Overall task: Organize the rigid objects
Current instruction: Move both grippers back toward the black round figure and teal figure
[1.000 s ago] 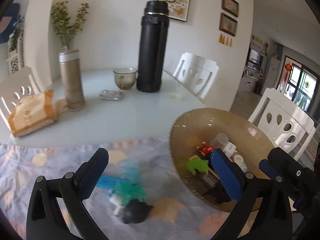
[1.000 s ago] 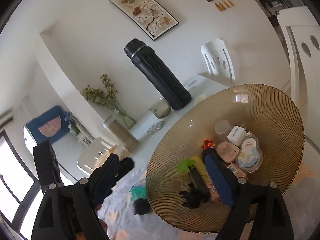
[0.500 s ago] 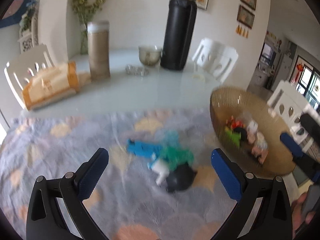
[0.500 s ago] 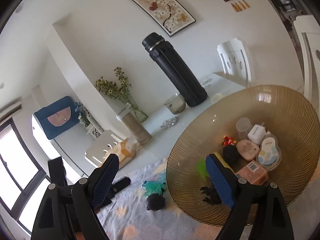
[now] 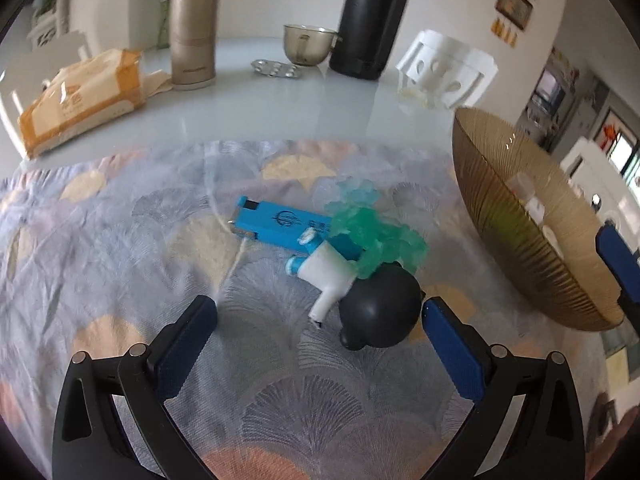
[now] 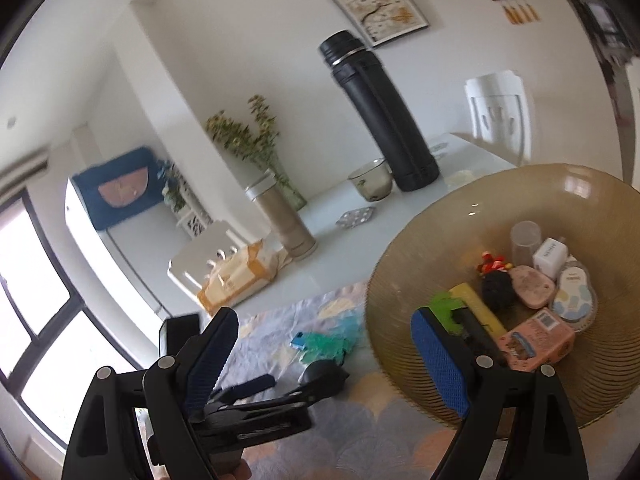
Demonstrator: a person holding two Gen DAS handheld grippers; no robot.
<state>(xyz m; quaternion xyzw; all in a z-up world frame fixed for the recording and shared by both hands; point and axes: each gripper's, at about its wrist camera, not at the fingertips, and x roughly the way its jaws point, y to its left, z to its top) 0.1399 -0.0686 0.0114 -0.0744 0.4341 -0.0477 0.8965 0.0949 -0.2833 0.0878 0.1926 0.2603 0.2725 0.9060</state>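
On the patterned cloth (image 5: 120, 240) lies a small heap: a blue flat box (image 5: 280, 222), a white and blue plastic fitting (image 5: 326, 276), a translucent green clump (image 5: 374, 234) and a black round toy (image 5: 380, 314). My left gripper (image 5: 318, 330) hovers open just short of the heap, its right finger beside the black toy. The ribbed amber bowl (image 6: 420, 248) holds several small items, among them a pink box (image 6: 536, 340) and a yellow bar (image 6: 478, 306). My right gripper (image 6: 324, 350) stands open and empty at the bowl's near left rim, above the left gripper (image 6: 296, 384).
Farther back on the white table stand a tall black flask (image 5: 370, 20), a gold thermos (image 5: 194, 28), a small glass bowl (image 5: 308, 44), a blister pack (image 5: 276, 70) and a tissue pack (image 5: 84, 96). White chairs (image 5: 448, 68) ring the table.
The left gripper has sunk toward the heap on the cloth, which now fills its view. The right gripper has drawn back leftward from over the bowl and rolled; both stay open.
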